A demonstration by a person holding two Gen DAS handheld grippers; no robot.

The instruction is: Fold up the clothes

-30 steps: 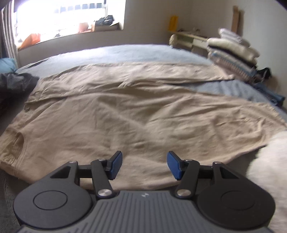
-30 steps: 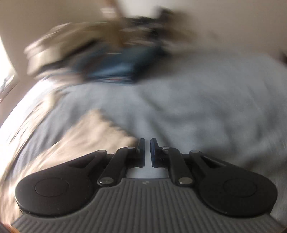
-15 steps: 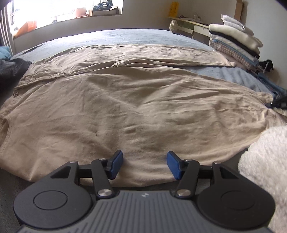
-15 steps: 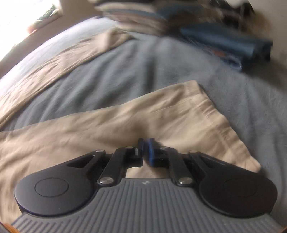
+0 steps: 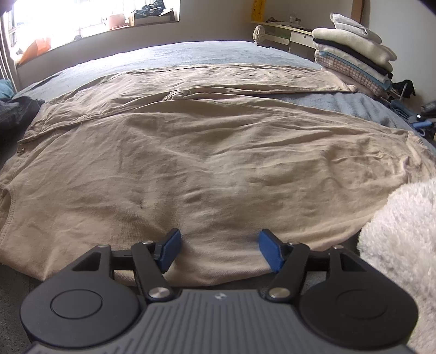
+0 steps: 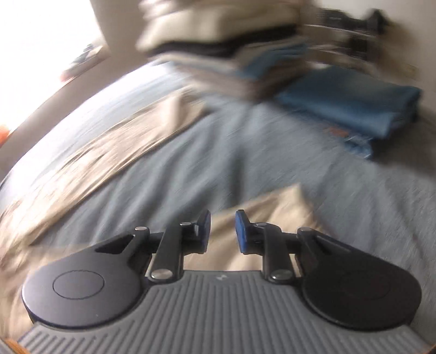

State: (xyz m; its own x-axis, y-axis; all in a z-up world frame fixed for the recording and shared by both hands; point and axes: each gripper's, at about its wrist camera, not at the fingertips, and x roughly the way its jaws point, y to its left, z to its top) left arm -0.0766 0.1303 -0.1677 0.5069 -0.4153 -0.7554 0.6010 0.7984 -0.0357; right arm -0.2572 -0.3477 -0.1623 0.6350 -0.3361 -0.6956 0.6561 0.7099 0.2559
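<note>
A pair of beige trousers (image 5: 207,152) lies spread flat across a grey-blue bedspread (image 5: 169,54), its waist to the left and both legs running right. My left gripper (image 5: 219,252) is open, low over the near edge of the cloth, with nothing between its blue pads. In the blurred right wrist view, my right gripper (image 6: 222,231) stands partly open just above the hem of the near trouser leg (image 6: 261,215), holding nothing. The far leg (image 6: 136,136) stretches away to the left.
A stack of folded clothes (image 5: 354,51) sits at the far right of the bed, with folded blue jeans (image 6: 351,109) beside it. Dark garments (image 5: 16,114) lie at the left edge. A white fluffy sleeve (image 5: 403,245) fills the lower right. A window (image 5: 90,16) is behind.
My right gripper was shut over the trouser-leg hem and has now opened and swung up toward the stack. My left gripper has come lower and closer to the near edge of the trousers.
</note>
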